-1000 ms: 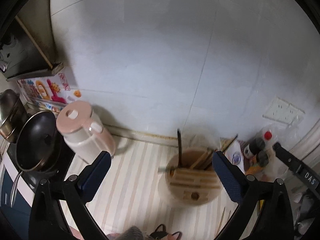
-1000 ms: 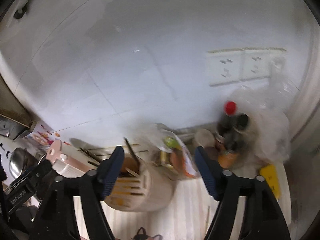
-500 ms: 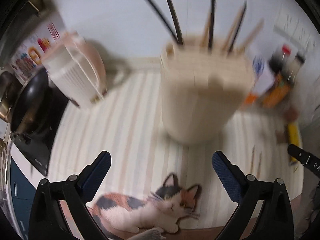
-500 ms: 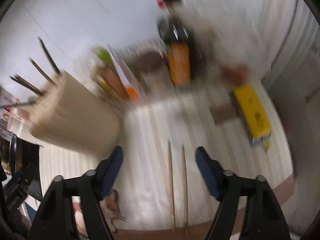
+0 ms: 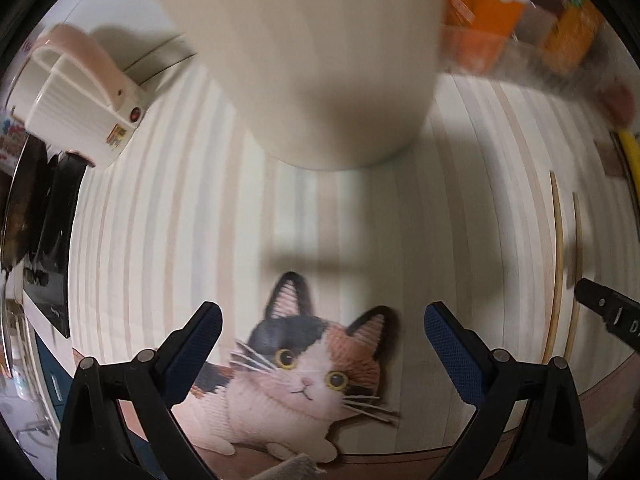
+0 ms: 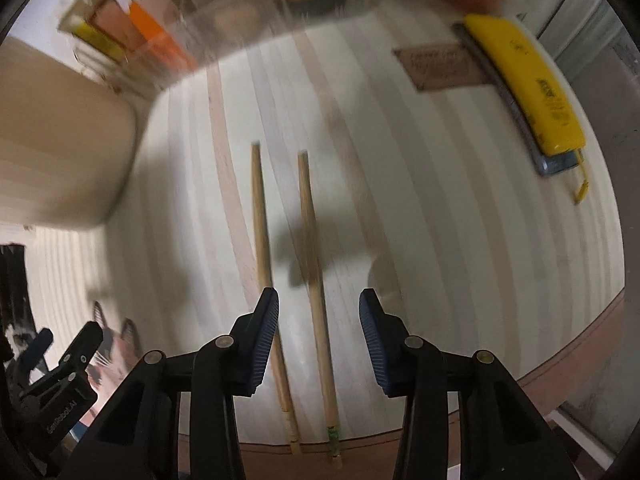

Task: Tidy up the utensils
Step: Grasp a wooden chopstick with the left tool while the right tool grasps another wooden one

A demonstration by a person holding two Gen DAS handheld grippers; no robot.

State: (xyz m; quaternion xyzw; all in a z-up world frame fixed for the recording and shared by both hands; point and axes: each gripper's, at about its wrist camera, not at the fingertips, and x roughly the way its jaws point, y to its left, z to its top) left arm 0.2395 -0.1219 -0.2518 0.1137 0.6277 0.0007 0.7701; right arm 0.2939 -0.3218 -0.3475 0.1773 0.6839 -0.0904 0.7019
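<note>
Two wooden chopsticks [image 6: 308,216] lie side by side on the striped mat, and show at the right edge of the left wrist view as chopsticks [image 5: 558,248]. My right gripper [image 6: 318,304] points straight down over them. Its jaws are closing, with one chopstick in the gap and the other under the left pad; neither pad presses on them. A cream utensil holder [image 5: 304,60] stands upright, seen at the left as holder [image 6: 60,140]. My left gripper [image 5: 320,320] hangs wide open and empty in front of the holder, above a cat picture [image 5: 304,380].
A pink and white kettle [image 5: 80,100] and a dark stove [image 5: 44,240] sit to the left. Orange packets [image 5: 484,16] stand behind the holder. A yellow case [image 6: 528,80] and a brown card [image 6: 440,64] lie at the right. The mat's brown front border [image 6: 560,364] is close.
Both grippers have dropped from facing the wall to pointing down at the mat. The right jaws have narrowed around the chopsticks. The holder now fills the top of the left view.
</note>
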